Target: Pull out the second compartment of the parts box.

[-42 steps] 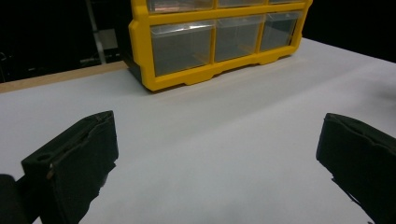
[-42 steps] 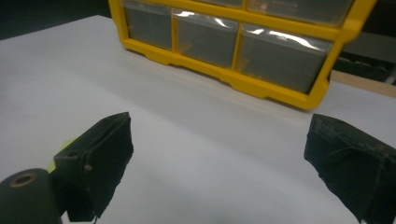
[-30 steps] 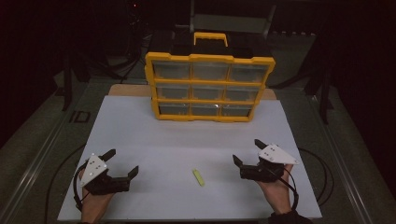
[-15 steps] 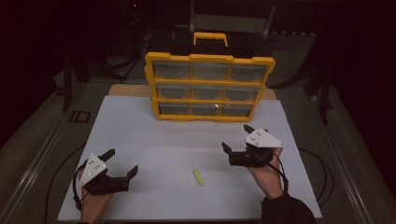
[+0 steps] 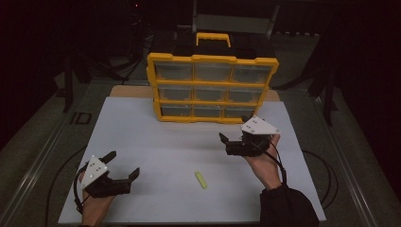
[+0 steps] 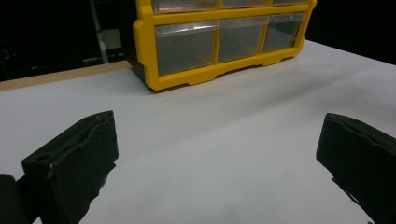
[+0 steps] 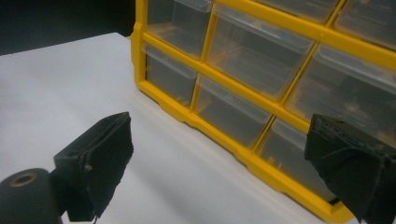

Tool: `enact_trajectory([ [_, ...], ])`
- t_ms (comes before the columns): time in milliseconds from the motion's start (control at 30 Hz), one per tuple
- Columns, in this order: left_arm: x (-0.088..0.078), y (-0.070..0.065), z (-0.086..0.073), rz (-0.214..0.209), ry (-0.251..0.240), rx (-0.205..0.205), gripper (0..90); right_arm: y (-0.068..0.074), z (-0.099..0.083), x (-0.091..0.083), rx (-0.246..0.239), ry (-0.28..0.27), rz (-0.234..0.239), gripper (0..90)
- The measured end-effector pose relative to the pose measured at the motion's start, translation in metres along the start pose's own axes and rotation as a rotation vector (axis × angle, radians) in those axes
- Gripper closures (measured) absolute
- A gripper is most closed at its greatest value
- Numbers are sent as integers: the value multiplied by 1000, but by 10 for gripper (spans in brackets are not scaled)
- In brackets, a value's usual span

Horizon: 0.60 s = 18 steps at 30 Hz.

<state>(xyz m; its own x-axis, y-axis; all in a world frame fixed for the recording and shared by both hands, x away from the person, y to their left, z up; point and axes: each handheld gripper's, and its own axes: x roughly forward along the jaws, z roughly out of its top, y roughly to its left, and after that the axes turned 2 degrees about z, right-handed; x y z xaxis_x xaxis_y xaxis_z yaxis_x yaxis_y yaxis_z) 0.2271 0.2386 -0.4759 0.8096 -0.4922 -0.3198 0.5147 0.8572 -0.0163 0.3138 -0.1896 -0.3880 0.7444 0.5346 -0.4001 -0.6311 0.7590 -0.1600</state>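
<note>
A yellow organizer (image 5: 211, 87) with three rows of clear drawers and a black-and-yellow handle stands upright at the back of the white sheet (image 5: 156, 142). My right gripper (image 5: 234, 128) hovers open just in front of its bottom row, toward the right. In the right gripper view the organizer (image 7: 261, 70) looms close beyond the open right gripper (image 7: 224, 158), and nothing lies between the jaws. My left gripper (image 5: 124, 163) rests open near the front left corner. In the left gripper view the left gripper (image 6: 215, 158) frames bare sheet, with the organizer (image 6: 187, 46) farther off. A small yellow-green stick (image 5: 201, 179) lies between the hands.
The sheet covers a wooden board (image 5: 127, 91) on a grey table. Dark stands and cables (image 5: 321, 165) ring the table's edges. Black gear sits behind the organizer in the dark.
My right gripper has moved forward and left, from the front right of the sheet up to the organizer's bottom row. The left gripper and the stick have stayed put.
</note>
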Motion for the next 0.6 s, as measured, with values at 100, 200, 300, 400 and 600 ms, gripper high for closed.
enact_trajectory([
  [100, 0, 0, 0, 3, 0, 6, 0, -2, 5, 7, -6, 9, -7, 77],
  [200, 0, 0, 0, 2, -1, 3, 0, -5, 10, 14, -8, 17, -9, 77],
  [300, 0, 0, 0, 1, 0, 1, 0, -7, 16, 21, -7, 21, -9, 76],
  [400, 0, 0, 0, 3, 3, 3, 0, -8, 22, 26, -13, 16, -14, 76],
  [600, 0, 0, 0, 4, 5, 6, 0, -10, 32, 41, -29, 31, -20, 77],
])
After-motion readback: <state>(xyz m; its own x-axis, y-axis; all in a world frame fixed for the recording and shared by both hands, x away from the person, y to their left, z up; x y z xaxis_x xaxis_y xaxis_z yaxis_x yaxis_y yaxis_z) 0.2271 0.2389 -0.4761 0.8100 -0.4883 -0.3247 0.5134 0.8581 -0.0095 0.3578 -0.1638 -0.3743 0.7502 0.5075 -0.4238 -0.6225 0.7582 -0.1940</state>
